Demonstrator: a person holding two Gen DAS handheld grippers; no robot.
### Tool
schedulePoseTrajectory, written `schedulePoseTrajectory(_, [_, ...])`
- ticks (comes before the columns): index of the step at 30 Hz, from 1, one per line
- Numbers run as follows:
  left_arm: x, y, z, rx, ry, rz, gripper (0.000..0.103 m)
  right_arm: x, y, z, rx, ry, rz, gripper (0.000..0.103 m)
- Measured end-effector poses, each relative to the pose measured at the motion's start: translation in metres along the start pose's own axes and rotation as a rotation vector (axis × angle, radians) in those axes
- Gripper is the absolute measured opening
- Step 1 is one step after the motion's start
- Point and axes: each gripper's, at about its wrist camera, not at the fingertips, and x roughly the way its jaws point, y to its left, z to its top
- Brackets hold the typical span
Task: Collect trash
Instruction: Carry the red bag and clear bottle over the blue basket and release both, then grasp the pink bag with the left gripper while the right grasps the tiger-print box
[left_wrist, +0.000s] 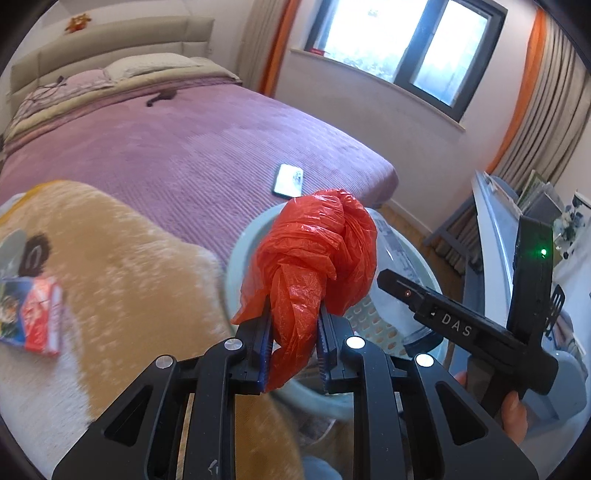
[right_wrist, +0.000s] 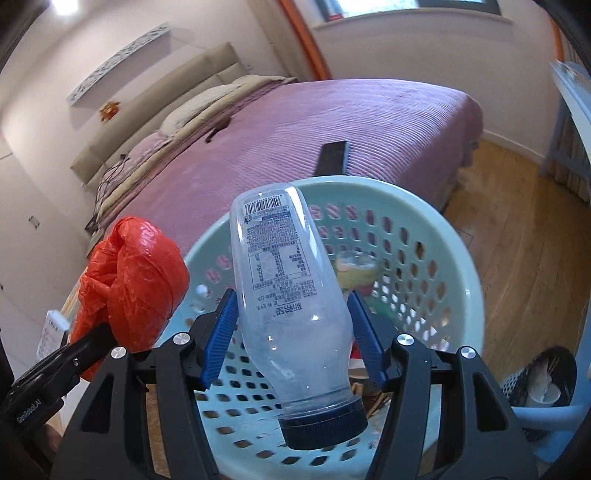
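While the left gripper (left_wrist: 293, 345) clamps a crinkled red plastic bag (left_wrist: 314, 254) at frame centre, the right gripper (right_wrist: 291, 336) pinches a clear, dark-capped plastic bottle (right_wrist: 291, 295), cap nearest. Both hang over a perforated pale-green basket (right_wrist: 436, 236).

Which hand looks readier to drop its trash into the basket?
Right. Its gripper holds the bottle directly above the basket, while the left gripper's red bag hangs nearer the rim.
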Motion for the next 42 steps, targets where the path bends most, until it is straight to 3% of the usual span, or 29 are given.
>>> schedulePoseTrajectory(2, [0.009, -0.003, 0.003, 0.003, 0.009, -0.008, 0.021, 0.003, -0.007, 0.001, 0.015, 0.008, -0.003, 0.058])
schedulePoseTrajectory(4, [0.014, -0.002, 0.004, -0.004, 0.017, -0.022, 0.036, 0.005, -0.011, 0.001, 0.025, 0.018, -0.013, 0.059])
schedulePoseTrajectory(6, [0.016, 0.0, 0.002, -0.016, 0.008, -0.031, 0.059, 0.009, -0.014, 0.001, 0.029, 0.035, -0.019, 0.059])
schedulePoseTrajectory(16, [-0.017, 0.024, -0.013, -0.07, -0.034, -0.045, 0.063, -0.008, -0.001, -0.001, 0.005, 0.004, 0.002, 0.059])
schedulePoseTrajectory(25, [-0.077, 0.058, -0.031, -0.135, -0.133, -0.013, 0.063, -0.027, 0.059, -0.009, -0.101, -0.019, 0.095, 0.059])
schedulePoseTrajectory(34, [-0.156, 0.129, -0.051, -0.256, -0.272, 0.119, 0.063, -0.032, 0.173, -0.042, -0.342, -0.007, 0.215, 0.059])
schedulePoseTrajectory(42, [-0.221, 0.218, -0.077, -0.428, -0.36, 0.32, 0.063, -0.014, 0.245, -0.059, -0.495, 0.006, 0.3, 0.059])
